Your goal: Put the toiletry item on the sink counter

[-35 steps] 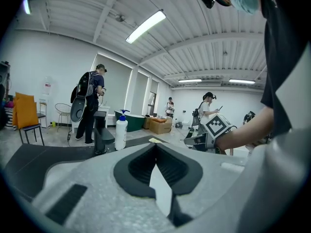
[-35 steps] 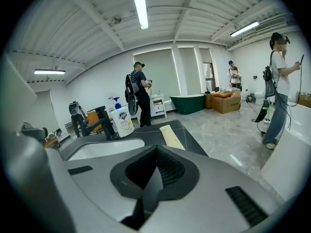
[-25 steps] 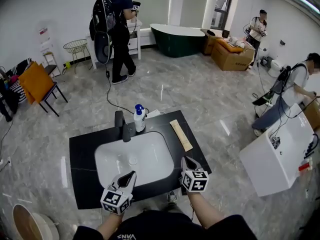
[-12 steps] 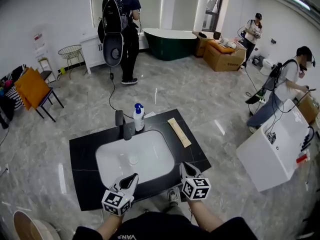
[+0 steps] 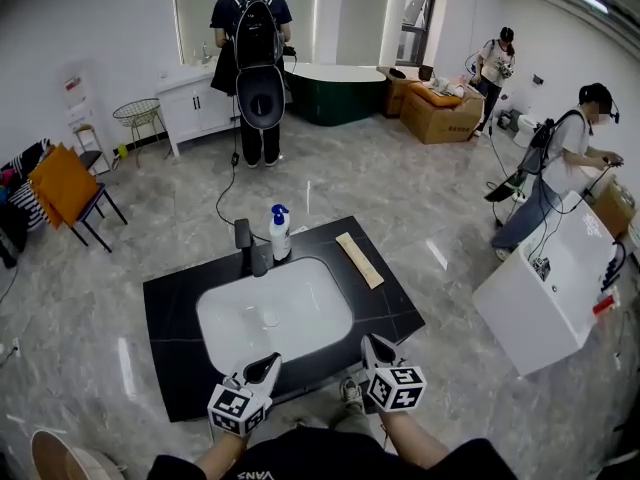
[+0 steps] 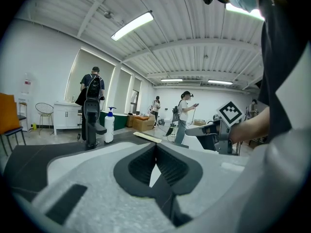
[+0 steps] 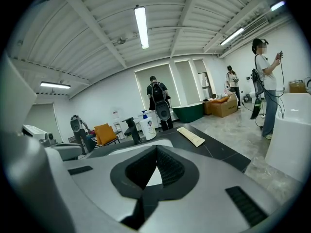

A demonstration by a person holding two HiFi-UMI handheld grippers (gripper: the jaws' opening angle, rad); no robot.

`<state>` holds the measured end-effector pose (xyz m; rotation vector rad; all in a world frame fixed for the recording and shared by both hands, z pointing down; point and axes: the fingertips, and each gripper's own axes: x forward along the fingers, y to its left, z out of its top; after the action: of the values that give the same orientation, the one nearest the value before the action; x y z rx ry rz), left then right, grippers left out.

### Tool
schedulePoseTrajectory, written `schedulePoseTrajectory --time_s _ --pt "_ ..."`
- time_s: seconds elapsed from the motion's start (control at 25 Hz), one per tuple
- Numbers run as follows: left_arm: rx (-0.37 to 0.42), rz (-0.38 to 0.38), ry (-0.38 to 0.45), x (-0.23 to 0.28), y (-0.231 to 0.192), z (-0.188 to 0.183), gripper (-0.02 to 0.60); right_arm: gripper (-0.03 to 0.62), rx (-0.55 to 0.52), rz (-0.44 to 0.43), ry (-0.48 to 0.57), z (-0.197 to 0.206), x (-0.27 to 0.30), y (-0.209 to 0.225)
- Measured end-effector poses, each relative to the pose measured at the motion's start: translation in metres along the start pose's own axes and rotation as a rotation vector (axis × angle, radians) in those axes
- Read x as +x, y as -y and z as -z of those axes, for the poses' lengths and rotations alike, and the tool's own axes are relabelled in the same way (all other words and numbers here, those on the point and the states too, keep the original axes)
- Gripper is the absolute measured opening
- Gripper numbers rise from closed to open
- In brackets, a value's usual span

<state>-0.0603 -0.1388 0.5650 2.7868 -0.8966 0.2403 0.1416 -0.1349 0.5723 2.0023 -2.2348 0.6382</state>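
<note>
Pump bottle stands upright on black sink counter just beside faucet, flat beige pack lies right of basin, & both tongs, L gripper & R gripper, hover at counter's near edge w/ jaws fully together, nothing held.

The word VANS stands in white on the person's black shirt, on the near side of the sink counter. The pump bottle at the counter's far edge bears a blue label too small to read; the wall notice far left of the counter is equally illegible
</note>
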Motion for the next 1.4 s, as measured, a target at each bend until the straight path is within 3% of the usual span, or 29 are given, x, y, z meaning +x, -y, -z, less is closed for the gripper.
schedulePoseTrajectory --time_s 0.68,1.4 --pt "-0.006 0.031 -0.002 -0.005 0.015 0.012 0.008 -0.001 0.040 0.053 -0.005 0.027 -0.040 0.003" --pt "-0.011 0.024 -0.016 -0.004 0.020 0.013 0.008 -0.002 0.039 0.041 0.002 0.023 -0.040 0.002"
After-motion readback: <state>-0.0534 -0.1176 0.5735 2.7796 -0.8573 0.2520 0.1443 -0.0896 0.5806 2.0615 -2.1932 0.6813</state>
